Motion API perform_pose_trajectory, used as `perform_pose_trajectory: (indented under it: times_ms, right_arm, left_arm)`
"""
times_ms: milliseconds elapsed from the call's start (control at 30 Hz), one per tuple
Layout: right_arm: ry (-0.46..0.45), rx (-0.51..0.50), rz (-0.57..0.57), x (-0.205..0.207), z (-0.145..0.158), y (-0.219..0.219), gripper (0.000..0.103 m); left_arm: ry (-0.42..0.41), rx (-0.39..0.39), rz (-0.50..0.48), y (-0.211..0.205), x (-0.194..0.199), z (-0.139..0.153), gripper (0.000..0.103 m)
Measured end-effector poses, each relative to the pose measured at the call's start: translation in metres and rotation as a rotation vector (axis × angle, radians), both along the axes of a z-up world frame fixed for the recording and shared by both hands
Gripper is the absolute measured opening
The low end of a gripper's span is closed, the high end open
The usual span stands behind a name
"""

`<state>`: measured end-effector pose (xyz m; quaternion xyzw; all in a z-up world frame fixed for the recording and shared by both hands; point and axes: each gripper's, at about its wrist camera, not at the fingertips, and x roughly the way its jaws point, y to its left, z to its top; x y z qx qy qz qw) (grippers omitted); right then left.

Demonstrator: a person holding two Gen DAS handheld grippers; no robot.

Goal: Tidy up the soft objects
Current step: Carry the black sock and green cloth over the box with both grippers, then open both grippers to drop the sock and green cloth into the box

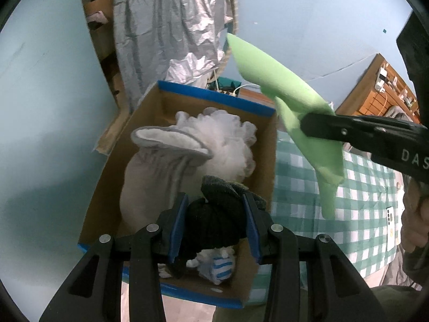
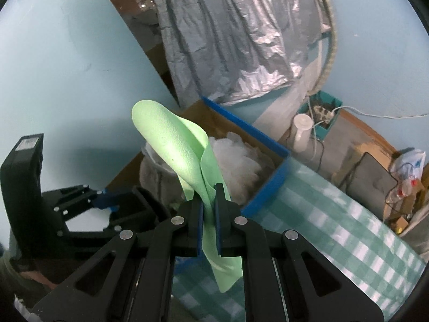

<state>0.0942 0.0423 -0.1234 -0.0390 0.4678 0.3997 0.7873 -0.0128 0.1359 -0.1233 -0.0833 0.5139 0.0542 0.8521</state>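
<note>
Both grippers are busy: left gripper (image 1: 215,225) fingers clamped on a black glove (image 1: 214,220) over the cardboard box (image 1: 107,187), right gripper (image 2: 208,225) fingers pinching a green foam sheet (image 2: 171,139).

foam sheet (image 2: 171,145): matt, pebbled | box (image 1: 268,166): cardboard | glove (image 1: 214,214): knit

Left gripper (image 1: 215,220): angled steeply downward, blue-padded jaws partly closed, clamping a dark knit item (image 1: 214,222). Right gripper (image 2: 208,214): angled downward, jaws pressed together on a green foam sheet (image 2: 187,155). Hand (image 1: 415,220): wrapped around right gripper's handle.
</note>
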Motion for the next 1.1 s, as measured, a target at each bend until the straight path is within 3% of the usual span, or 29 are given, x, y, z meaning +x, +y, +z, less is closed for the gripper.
perform_pose_trajectory:
  times_ms: [633,733,800,867,1100]
  right_arm:
    - [0.129,0.001,-0.045,0.022,-0.036,0.064,0.009]
    - [0.147,-0.015,-0.054,0.021,-0.041,0.066,0.013]
    - [0.148,-0.022,-0.066,0.020,-0.042,0.066,0.034]
    - [0.137,-0.027,-0.085,0.018,-0.041,0.065,0.040]
    - [0.100,-0.024,-0.100,0.009,-0.027,0.055,0.047]
  left_arm:
    - [0.040,-0.027,-0.038,0.030,0.007,-0.021,0.043]
    - [0.044,-0.016,-0.040,0.030,0.006,-0.022,0.045]
    - [0.042,-0.014,-0.045,0.029,0.007,-0.021,0.052]
    - [0.038,-0.009,-0.046,0.030,0.006,-0.020,0.057]
    - [0.019,0.004,-0.031,0.032,-0.002,-0.009,0.065]
